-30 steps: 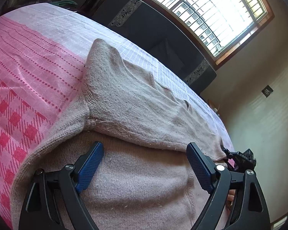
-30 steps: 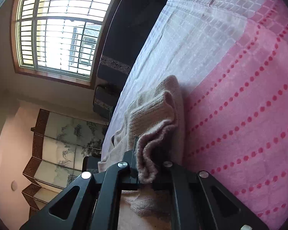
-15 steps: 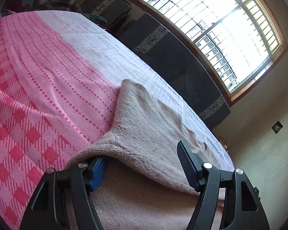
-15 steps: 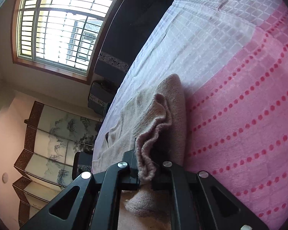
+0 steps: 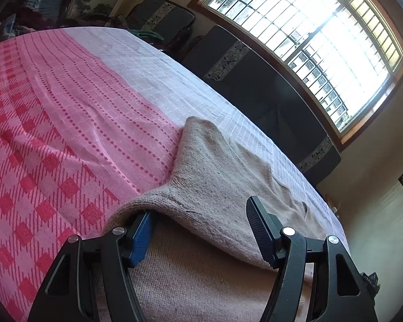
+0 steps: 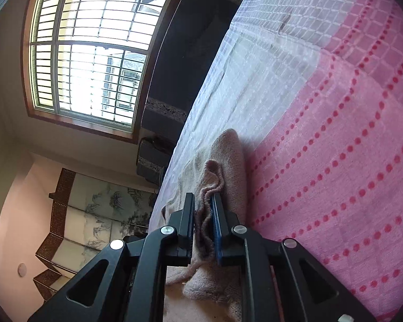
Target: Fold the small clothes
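Bed cover point(image 5: 67, 123): a pink and white cloth spread flat, with red checks at the near left, rows of red dots in the middle and a white grid band along the far side by the window; it carries the garment. In the right wrist view point(image 6: 335, 147) the dotted pink fills the right side.
Window point(image 5: 309, 26): large, barred, bright with daylight, set in a wooden frame on the far wall.
Dark cushions point(image 5: 255, 86): black padded pieces with patterned trim, standing along the bed's far edge below the window.
Folding screen point(image 6: 94, 214): painted panels in a dark frame, standing in the corner beyond the bed, seen only in the right wrist view.
Sweater point(image 5: 215, 177): a beige knit lying on the bed cover near both claws, its upper layer lifted along the near edge and rising to a peak at the far end; a second layer lies flat beneath. From the right wrist point(image 6: 228, 166) a bunched, ribbed fold of it stands up.
Left claw point(image 5: 201, 236): fingers spread wide apart; the left blue pad point(image 5: 141, 238) is tucked under the raised knit edge, the right one sits above the fabric.
Right claw point(image 6: 203, 214): fingers drawn close together, clamped on the bunched fold of the sweater.
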A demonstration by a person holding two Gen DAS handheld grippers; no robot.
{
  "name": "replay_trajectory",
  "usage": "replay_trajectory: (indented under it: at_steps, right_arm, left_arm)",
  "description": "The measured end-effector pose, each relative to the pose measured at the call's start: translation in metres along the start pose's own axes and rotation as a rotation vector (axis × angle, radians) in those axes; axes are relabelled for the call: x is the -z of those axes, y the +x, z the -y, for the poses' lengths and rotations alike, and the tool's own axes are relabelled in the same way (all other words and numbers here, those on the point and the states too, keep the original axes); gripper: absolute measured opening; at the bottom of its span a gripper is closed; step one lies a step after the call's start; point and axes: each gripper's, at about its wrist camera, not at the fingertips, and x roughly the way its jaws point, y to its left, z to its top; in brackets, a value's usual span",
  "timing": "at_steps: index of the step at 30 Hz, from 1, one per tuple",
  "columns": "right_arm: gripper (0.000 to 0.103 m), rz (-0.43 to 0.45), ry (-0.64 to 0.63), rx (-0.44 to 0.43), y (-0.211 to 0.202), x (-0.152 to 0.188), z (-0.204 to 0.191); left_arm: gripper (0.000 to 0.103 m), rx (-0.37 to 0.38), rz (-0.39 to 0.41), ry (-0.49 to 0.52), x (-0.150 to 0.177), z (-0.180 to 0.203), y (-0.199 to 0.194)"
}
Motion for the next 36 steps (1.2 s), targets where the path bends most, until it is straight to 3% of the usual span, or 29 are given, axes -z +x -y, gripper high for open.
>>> replay_trajectory:
  at_steps: [2,4,10,12,16,22,27,29,32,36]
  right_arm:
    - [0.014,0.005,0.001,-0.007,-0.002,0.0,0.001]
    - [0.014,-0.004,-0.008,-0.016,-0.001,-0.001,0.0]
    - [0.014,-0.047,-0.016,-0.016,0.006,-0.001,-0.001]
    - [0.012,-0.061,-0.034,0.035,0.01,-0.001,-0.004]
    - [0.011,-0.107,-0.059,0.046,0.019,0.002,-0.009]
    - [0.009,-0.073,-0.028,0.067,0.012,0.003,-0.006]
    - [0.019,0.055,-0.059,0.218,-0.018,0.013,-0.022]
    - [0.019,0.068,-0.152,0.246,-0.021,0.022,-0.039]
    - [0.019,-0.011,-0.319,0.272,-0.005,0.038,-0.064]
    - [0.018,-0.104,-0.367,0.346,0.017,0.046,-0.061]
  left_arm:
    - [0.065,-0.006,-0.002,-0.006,0.0,-0.002,0.0]
    - [0.055,-0.03,0.014,-0.02,0.0,-0.004,-0.001]
    - [0.05,-0.032,0.014,-0.054,0.0,-0.011,-0.001]
    - [0.046,-0.04,0.016,-0.064,0.001,-0.012,-0.001]
    - [0.042,-0.031,0.016,-0.096,0.001,-0.018,-0.002]
    - [0.042,-0.031,0.013,-0.096,0.001,-0.021,-0.001]
    - [0.042,-0.012,0.002,-0.114,0.001,-0.022,-0.002]
    - [0.042,-0.01,-0.002,-0.117,0.002,-0.022,-0.003]
    - [0.042,-0.015,-0.001,-0.112,0.003,-0.021,-0.004]
    - [0.042,-0.026,0.001,-0.1,0.003,-0.018,-0.004]
